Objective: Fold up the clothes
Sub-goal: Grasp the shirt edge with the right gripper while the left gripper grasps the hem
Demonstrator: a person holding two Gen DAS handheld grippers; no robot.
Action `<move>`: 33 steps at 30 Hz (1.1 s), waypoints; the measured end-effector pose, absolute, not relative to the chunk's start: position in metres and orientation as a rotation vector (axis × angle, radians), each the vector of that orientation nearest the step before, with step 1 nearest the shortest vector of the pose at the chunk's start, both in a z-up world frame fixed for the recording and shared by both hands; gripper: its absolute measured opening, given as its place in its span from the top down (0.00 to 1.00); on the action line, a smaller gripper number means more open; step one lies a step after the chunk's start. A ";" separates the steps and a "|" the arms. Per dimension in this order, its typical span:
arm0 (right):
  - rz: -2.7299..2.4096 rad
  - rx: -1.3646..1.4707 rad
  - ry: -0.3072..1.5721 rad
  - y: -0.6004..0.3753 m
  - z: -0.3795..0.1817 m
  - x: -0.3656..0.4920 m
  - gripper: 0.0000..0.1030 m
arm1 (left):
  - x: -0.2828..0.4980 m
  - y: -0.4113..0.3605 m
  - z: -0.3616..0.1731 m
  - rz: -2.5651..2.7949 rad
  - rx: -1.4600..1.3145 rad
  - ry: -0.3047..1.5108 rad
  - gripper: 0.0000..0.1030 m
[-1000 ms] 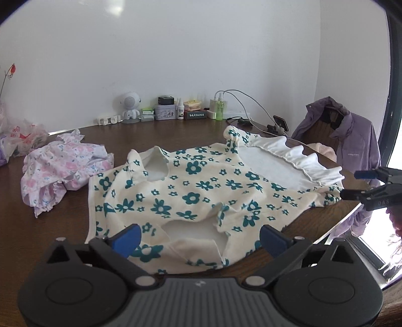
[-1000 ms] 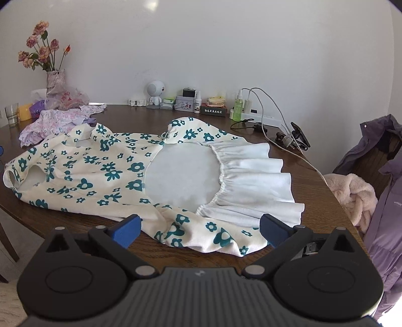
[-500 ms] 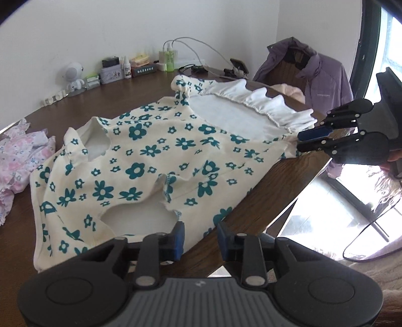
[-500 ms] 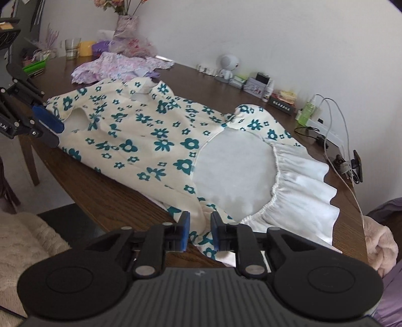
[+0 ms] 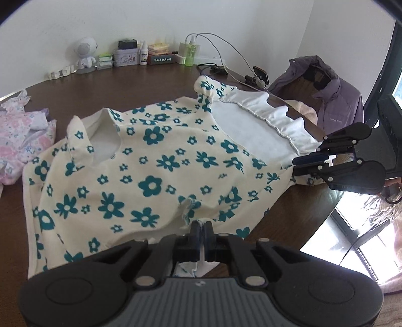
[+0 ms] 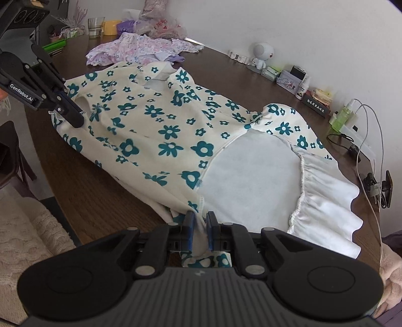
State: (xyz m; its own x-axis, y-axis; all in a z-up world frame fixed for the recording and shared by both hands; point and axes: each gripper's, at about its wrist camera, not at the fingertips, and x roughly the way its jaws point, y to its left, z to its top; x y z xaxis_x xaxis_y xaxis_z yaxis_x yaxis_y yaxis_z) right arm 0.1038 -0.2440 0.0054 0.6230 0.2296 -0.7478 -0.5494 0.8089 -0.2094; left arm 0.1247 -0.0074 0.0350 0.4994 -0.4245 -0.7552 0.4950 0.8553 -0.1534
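Note:
A cream dress with teal flowers [image 5: 155,173] and a white ruffled hem [image 5: 281,118] lies spread on the dark wooden table [image 5: 130,88]. My left gripper [image 5: 201,227] is shut on the dress's near edge by the armhole. My right gripper [image 6: 200,221] is shut on the near edge close to the white skirt part [image 6: 251,171]. Each gripper shows in the other's view: the right gripper in the left wrist view [image 5: 299,163], the left gripper in the right wrist view [image 6: 72,118]. The gripped edge is lifted slightly.
A pink floral garment [image 5: 22,135] lies at the table's left. A robot figurine [image 5: 85,54], small boxes, bottles and charger cables [image 5: 226,63] line the wall. A purple jacket [image 5: 334,100] hangs on a chair at the right. A glass and vase [image 6: 96,24] stand far off.
Both grippers went from wide open to shut on the dress's near edge. They moved in low to the table edge, and the cloth is now pulled up a little.

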 end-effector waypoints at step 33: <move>0.476 -0.485 0.773 -0.190 0.000 0.121 0.87 | 0.175 0.004 0.025 -0.505 0.007 0.838 0.97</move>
State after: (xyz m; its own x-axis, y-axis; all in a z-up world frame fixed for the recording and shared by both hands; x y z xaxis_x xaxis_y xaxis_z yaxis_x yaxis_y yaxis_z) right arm 0.1215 -0.1903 0.0000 0.6227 0.2253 -0.7493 -0.5680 0.7888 -0.2349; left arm 0.1753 0.0039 0.0249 0.5581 -0.4259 -0.7121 0.4312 0.8821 -0.1897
